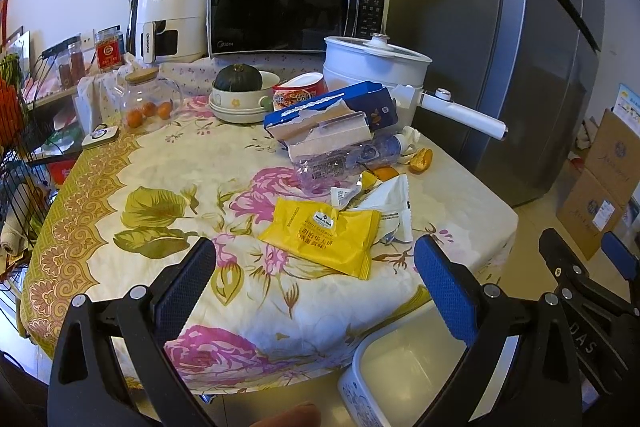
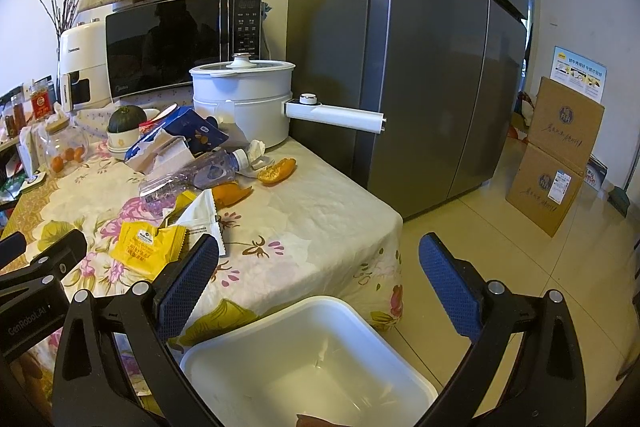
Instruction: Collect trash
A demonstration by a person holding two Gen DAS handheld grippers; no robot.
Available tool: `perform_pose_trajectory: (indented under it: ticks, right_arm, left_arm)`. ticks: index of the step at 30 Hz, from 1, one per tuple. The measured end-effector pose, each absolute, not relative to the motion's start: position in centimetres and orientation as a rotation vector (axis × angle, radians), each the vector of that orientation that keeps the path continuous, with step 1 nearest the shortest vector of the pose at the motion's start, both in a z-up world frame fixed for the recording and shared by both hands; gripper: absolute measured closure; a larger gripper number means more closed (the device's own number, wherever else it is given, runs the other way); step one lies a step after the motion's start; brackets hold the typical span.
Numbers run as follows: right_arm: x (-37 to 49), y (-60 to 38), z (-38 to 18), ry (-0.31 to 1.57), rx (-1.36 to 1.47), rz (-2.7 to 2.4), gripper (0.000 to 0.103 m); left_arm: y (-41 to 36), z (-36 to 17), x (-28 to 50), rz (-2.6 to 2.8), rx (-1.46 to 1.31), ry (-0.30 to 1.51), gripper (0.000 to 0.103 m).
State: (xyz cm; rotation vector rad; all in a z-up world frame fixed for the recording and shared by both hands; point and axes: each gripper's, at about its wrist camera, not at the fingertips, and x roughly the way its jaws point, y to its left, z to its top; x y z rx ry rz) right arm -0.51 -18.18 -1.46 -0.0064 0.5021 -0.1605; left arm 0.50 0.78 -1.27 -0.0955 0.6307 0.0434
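While both grippers hang short of the bench (image 1: pixel 120 163), no trash has been lifted; judged from the layout, the task stands at its opening step.

1. Left gripper (image 1: pixel 314 281): fingers spread wide, holding nothing, aimed at the yellow wrapper (image 1: pixel 320 237).
2. Right gripper (image 2: pixel 318 281): fingers likewise spread and bare, poised above the white bin (image 2: pixel 260 327), which sits below the bench's near edge and looks empty.
3. Trash lies bunched on the bench's right half: the yellow wrapper nearest, a white wrapper (image 1: pixel 394 201) touching it behind, then a clear bottle (image 1: pixel 344 163), a torn blue box (image 1: pixel 332 117) resting over the bottle, crumpled tissue (image 2: pixel 256 149) and 2 pieces of orange peel (image 2: pixel 276 171).
4. Orientation: in the left view the yellow wrapper lies flat, long axis running from upper left to lower right, its crimped end toward the bin side. The bottle lies on its side, cap (image 2: pixel 242 157) pointing right toward the pot (image 2: pixel 240 99).

Next move, in my judgement: lower the left gripper over the yellow wrapper and pinch across its short width. A flat film may slip; the white wrapper could drag along.
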Motion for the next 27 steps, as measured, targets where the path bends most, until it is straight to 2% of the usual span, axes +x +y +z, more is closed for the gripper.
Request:
perform_pose_trajectory:
  ticks: [27]
  right_arm:
    - [-0.49,-18.14,-1.74,0.506,-0.006,-0.161,0.007]
  left_arm:
    - [0.89,-1.42,0.51,0.046,-0.095,0.636,0.007]
